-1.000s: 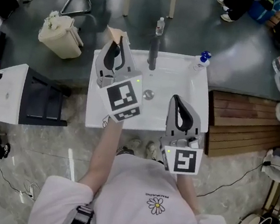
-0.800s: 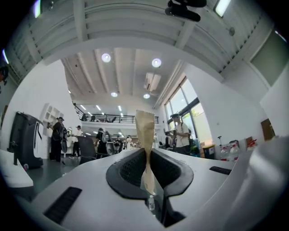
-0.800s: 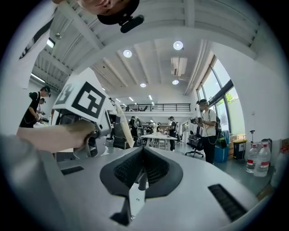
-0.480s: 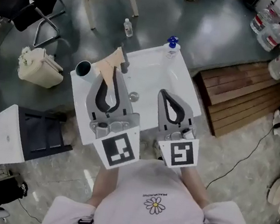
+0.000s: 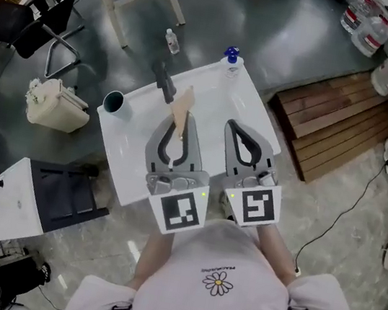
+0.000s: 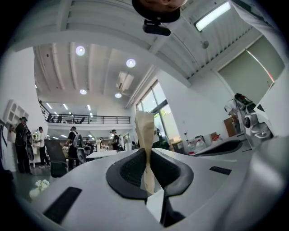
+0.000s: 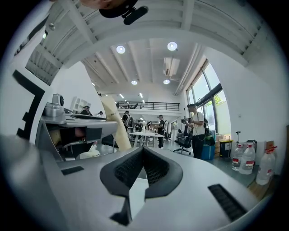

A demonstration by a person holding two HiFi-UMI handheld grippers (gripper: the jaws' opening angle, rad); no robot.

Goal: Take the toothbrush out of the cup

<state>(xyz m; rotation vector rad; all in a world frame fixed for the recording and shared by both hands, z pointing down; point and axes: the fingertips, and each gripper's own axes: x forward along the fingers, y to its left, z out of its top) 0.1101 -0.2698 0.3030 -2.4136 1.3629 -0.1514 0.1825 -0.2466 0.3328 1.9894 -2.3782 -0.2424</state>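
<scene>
Both point level over the sink. Left gripper pinches the wrapped toothbrush, cup at its 10 o'clock. Right gripper closed, empty. Wrapper hides the bristles.

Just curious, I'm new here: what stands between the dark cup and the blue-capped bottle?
A dark upright fixture, apparently a tap, stands between the cup and the bottle on the white top. The head view shows it.

The sink carries one cup, one faucet and one blue-capped bottle. Over it are two grippers, the left gripper and the right gripper, and one toothbrush. Beyond the sink stand one small clear bottle and three water jugs.
</scene>
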